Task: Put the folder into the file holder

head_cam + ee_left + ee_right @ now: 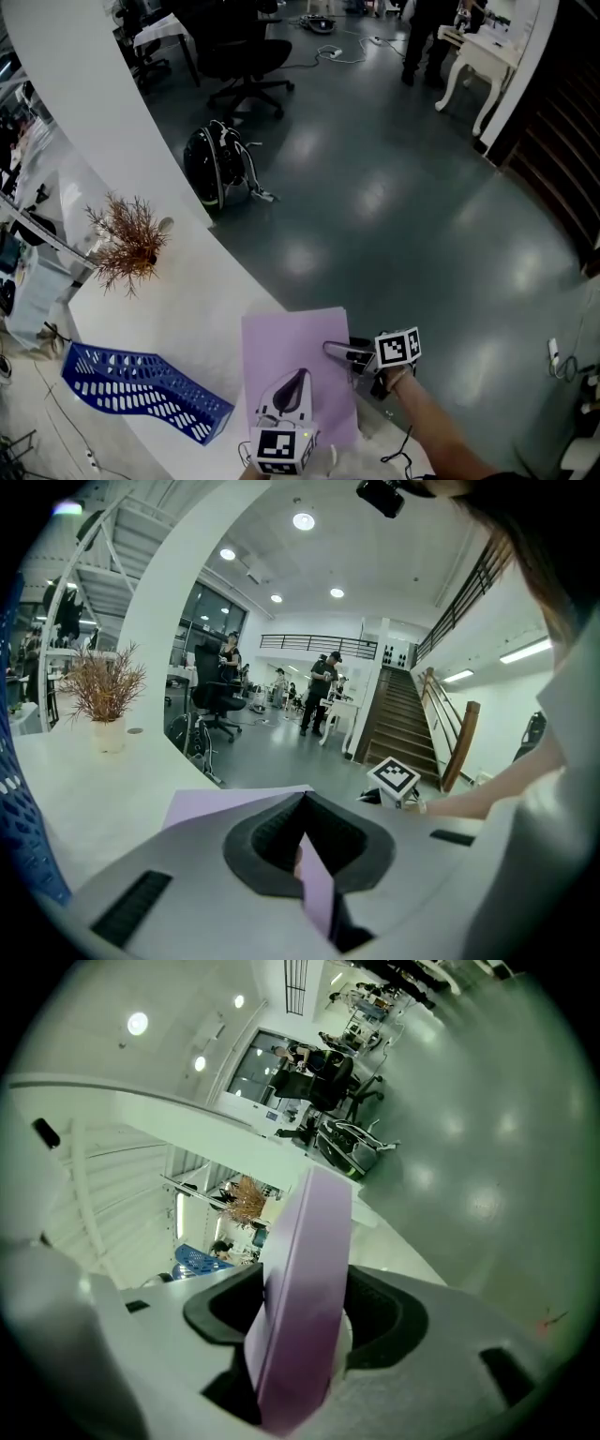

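A lilac folder point(291, 342) lies on the white curved table point(187, 300), its right side close to the table's edge. My left gripper point(298, 375) is over the folder's near edge, shut on the folder point(225, 803), and a lilac sheet runs between its closed jaws. My right gripper point(330, 350) reaches in from the right and stands open; the folder's edge point(309, 1241) stands between its wide jaws with a gap on either side. The blue perforated file holder point(141, 386) lies on the table to the left, apart from both grippers.
A dried plant in a small pot point(131, 246) stands on the table behind the file holder. Beyond the table's curved edge is grey floor with a backpack point(214, 164) and an office chair point(244, 56). People stand at the far end of the room.
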`<move>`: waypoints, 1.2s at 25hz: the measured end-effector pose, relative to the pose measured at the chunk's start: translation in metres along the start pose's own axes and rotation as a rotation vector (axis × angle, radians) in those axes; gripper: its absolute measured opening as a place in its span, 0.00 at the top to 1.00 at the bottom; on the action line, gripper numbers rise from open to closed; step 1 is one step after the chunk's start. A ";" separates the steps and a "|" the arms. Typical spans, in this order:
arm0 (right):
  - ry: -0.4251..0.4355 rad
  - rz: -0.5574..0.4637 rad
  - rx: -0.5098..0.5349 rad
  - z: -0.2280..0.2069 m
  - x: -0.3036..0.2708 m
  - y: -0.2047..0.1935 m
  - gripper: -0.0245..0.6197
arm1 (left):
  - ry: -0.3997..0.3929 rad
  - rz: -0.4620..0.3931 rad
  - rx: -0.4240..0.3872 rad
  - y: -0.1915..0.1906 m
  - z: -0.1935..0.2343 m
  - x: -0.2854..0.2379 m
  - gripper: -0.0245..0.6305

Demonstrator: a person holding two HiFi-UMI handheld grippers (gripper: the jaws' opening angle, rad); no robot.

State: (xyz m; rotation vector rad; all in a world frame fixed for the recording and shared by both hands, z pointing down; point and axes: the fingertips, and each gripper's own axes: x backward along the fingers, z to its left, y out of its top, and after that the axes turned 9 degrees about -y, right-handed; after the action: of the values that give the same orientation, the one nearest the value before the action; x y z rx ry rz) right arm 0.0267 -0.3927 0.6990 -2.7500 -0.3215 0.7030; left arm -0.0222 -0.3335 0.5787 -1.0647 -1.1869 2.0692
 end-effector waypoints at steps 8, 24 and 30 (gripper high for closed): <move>0.022 0.006 -0.029 0.005 0.007 0.003 0.63 | 0.006 -0.007 0.012 0.000 0.001 0.004 0.96; 0.035 -0.091 -0.119 0.023 0.039 0.006 0.71 | 0.027 -0.022 0.003 0.001 -0.013 0.026 0.96; 0.026 -0.132 -0.106 0.039 0.055 0.006 0.72 | 0.054 -0.036 0.002 0.002 -0.019 0.041 0.96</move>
State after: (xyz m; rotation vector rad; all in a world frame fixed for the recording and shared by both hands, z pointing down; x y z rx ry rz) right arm 0.0553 -0.3749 0.6409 -2.8026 -0.5437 0.6328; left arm -0.0293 -0.2948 0.5561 -1.0844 -1.1689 2.0012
